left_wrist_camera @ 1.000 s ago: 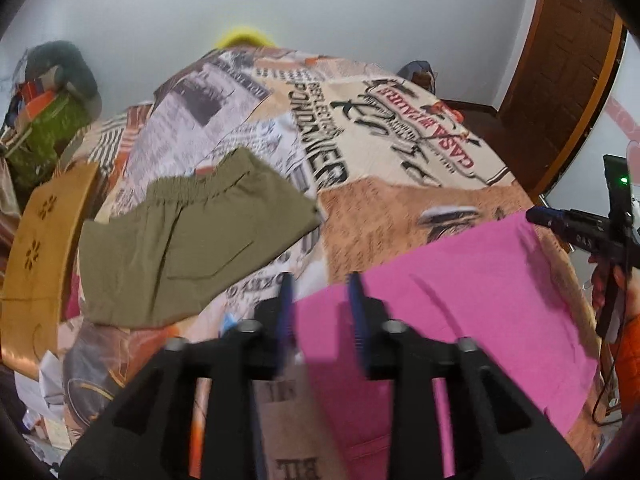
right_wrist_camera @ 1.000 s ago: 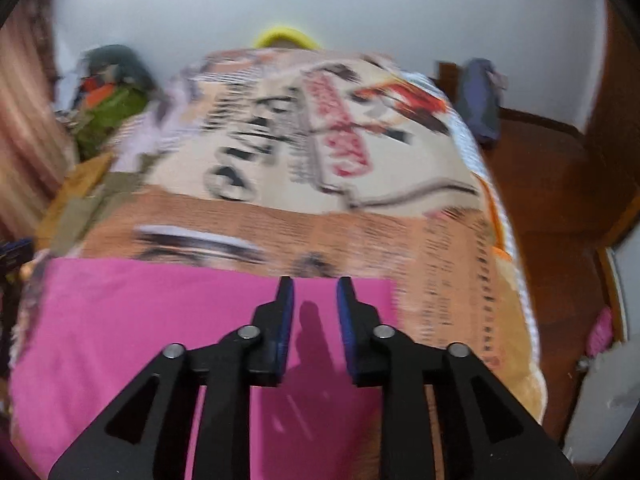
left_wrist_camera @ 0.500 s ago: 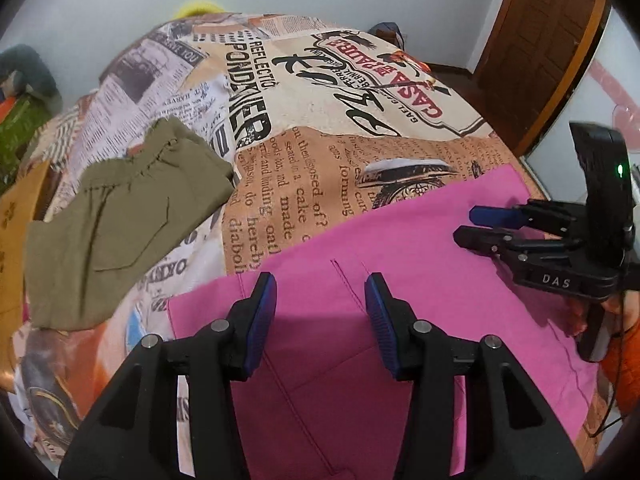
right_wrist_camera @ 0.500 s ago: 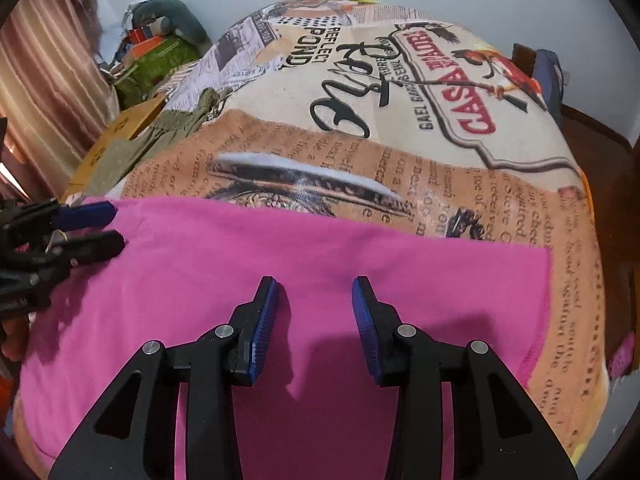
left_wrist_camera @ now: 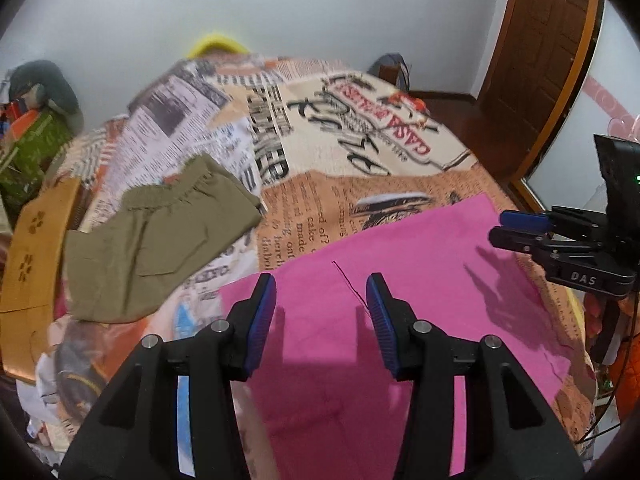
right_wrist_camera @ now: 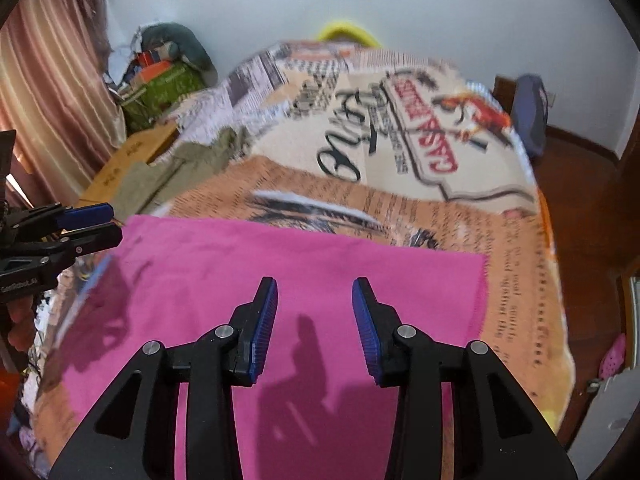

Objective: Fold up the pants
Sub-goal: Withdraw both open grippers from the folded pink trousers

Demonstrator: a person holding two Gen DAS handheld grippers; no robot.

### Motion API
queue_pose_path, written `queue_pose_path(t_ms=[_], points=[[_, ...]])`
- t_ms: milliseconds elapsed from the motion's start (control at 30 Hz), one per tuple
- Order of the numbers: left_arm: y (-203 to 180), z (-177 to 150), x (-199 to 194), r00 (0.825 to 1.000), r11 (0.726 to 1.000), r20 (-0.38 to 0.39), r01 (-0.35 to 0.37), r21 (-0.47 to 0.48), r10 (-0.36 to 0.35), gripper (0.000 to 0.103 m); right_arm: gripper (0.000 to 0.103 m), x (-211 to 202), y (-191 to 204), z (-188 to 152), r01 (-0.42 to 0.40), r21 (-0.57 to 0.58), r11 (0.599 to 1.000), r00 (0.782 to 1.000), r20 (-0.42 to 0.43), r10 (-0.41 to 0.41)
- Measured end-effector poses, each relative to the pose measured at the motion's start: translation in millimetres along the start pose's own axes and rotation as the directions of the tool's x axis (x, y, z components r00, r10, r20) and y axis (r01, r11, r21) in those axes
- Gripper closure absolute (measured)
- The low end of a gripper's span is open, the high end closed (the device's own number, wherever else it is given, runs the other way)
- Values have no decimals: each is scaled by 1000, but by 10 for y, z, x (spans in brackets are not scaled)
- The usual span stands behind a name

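A: Where are the pink pants (left_wrist_camera: pixel 400 280)?

B: Spread flat on the near end of the bed, on the printed bedspread (left_wrist_camera: pixel 360 160) with its newspaper lettering. Their far edge runs straight across the orange band of the print, and in the right wrist view the right-hand edge (right_wrist_camera: pixel 480 292) stops short of the side of the bed. A thin dark seam line (left_wrist_camera: pixel 348 280) shows on the cloth between the left tongs.

A: And the left gripper (left_wrist_camera: pixel 321 304)?

B: Its jaws stand spread apart over the pink cloth with nothing between them. The blue pads (left_wrist_camera: pixel 264 320) hang above the left part of the pants, near the left edge, casting a shadow on the fabric.

A: The right gripper (right_wrist_camera: pixel 314 312)?

B: Also spread, also holding nothing, over the right part of the pants. From the left wrist view it appears side-on at the right (left_wrist_camera: pixel 560 240), its tips near the far right corner of the cloth. I cannot tell whether either tool touches the fabric.

A: Anything else on the bed?

B: Olive green shorts (left_wrist_camera: pixel 160 240), folded, lie to the left, well apart from the pink pants. Beside them, off the edge of the bed, is a brown cardboard box (left_wrist_camera: pixel 32 264). A wooden door (left_wrist_camera: pixel 540 60) stands at the far right and a pinkish curtain (right_wrist_camera: pixel 44 100) hangs at the left of the right wrist view
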State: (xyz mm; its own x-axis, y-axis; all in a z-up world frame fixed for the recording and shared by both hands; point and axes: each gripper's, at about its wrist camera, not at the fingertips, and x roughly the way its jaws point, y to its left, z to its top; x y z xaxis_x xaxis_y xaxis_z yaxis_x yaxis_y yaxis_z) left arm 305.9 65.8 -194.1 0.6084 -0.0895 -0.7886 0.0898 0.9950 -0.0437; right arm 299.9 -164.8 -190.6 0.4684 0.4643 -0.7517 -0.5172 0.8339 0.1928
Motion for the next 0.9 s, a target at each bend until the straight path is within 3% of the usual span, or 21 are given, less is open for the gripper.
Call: queue_pose_path(t_ms=[333,500,700,900], points=[[-14,-194,-961,991,999,129,-18,-38,23,53,60,-893,369,-122,21,-56,998,985,170,-11],[-74,-396,-1265,986,999,167,-9,-47,17,40,60,-1101,525,-306,32,-63,997,979,204,-19],[-129,-751,-1295,990,998,139,24,-66,-14,35,53,-1106,696,-549,46,-84,995,978,207,-27],[-148,-1151,-1043,996,989,37,83,-126,-79,35,53,-908,844,-745,43,-106,993,985,172,-24]])
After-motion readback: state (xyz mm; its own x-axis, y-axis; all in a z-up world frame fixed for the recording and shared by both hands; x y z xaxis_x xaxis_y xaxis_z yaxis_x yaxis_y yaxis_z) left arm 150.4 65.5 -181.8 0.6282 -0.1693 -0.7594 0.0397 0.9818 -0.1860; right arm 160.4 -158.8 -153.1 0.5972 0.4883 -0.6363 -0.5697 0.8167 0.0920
